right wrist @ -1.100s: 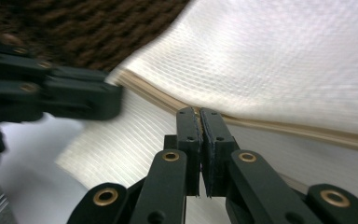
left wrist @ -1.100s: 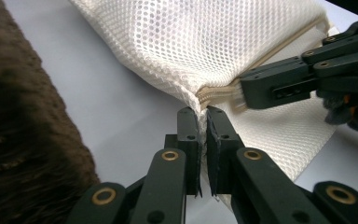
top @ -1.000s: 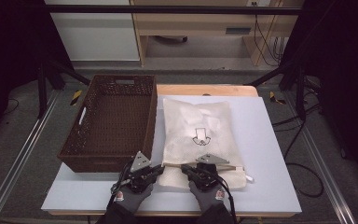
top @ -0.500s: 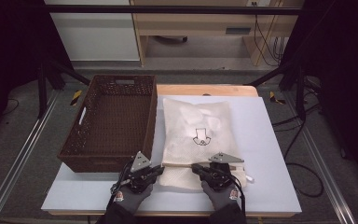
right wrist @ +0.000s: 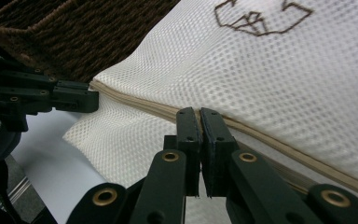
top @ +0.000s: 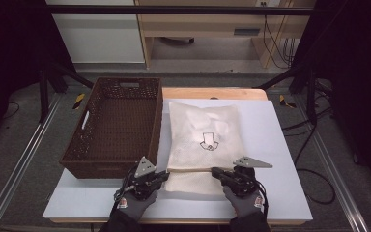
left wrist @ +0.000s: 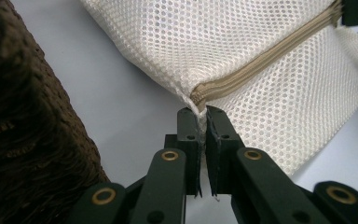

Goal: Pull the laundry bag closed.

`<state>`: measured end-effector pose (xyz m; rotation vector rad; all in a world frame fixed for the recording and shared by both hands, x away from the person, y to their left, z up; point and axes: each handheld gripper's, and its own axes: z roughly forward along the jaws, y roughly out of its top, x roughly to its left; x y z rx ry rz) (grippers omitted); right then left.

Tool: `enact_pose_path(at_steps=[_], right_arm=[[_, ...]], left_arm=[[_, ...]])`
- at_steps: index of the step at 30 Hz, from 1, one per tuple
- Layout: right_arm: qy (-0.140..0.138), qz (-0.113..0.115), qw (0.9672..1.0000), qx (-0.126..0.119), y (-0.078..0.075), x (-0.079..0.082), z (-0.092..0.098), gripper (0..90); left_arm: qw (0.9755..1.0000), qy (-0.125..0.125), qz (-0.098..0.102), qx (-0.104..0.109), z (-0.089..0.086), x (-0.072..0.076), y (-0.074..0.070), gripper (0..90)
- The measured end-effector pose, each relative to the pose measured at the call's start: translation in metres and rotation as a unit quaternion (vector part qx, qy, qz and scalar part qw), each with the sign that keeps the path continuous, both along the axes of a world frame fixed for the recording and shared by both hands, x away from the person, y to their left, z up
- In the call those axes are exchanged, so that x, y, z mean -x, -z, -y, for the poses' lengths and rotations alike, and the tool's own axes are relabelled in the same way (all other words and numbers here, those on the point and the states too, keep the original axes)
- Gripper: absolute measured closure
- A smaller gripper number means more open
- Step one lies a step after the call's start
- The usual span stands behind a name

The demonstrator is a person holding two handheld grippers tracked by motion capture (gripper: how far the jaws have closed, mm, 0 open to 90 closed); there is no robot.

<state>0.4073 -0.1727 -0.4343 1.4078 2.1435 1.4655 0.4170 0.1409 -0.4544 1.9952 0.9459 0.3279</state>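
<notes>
Zipper (left wrist: 261,58) partly drawn: left gripper (left wrist: 202,112) pinches mesh bag (top: 204,137) corner, right gripper (right wrist: 199,114) clamps the pull, 3 o'clock travel remaining.

Dim room, grey floor (top: 24,145), wooden furniture (top: 207,29)

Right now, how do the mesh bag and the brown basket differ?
The mesh bag is white, soft and lies flat on the table; the basket is dark brown, woven and stands rigid with raised walls. The mesh bag is pinched along its tan zipper by the left tool and the right tool; the basket is not gripped. Both rest on the white table, side by side.
</notes>
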Motion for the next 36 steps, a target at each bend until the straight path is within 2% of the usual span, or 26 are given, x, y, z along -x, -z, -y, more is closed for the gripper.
enact_pose_path(at_steps=[3, 10, 18, 21, 31, 33, 36], right_arm=[[0.003, -0.002, 1.0, -0.008, -0.002, 0.002, 0.009, 87.1], [0.014, -0.016, 0.9997, -0.012, -0.002, 0.001, 0.024, 87.1], [0.031, -0.021, 0.9992, -0.014, 0.001, 0.001, 0.043, 87.0], [0.039, -0.021, 0.999, -0.007, 0.002, 0.001, 0.048, 87.1], [0.066, -0.029, 0.9974, -0.009, 0.006, 0.0, 0.068, 87.0], [0.077, -0.031, 0.9965, 0.002, 0.006, 0.0, 0.07, 87.0], [0.083, -0.033, 0.996, 0.002, 0.008, 0.0, 0.075, 87.0]], left_arm=[[1.0, 0.0, -0.001, 0.0, 0.001, 0.0, 0.0, 84.1], [1.0, 0.001, -0.002, -0.004, 0.0, 0.0, 0.002, 84.1], [1.0, 0.001, -0.003, -0.005, 0.0, 0.0, 0.003, 84.1], [1.0, 0.0, -0.003, -0.006, 0.0, 0.0, 0.003, 84.1], [0.9999, 0.001, -0.003, -0.01, 0.001, -0.001, 0.004, 84.1], [0.9999, 0.002, -0.005, -0.009, 0.0, -0.001, 0.004, 84.1], [0.9999, 0.001, -0.005, -0.011, 0.001, -0.001, 0.004, 84.1]])
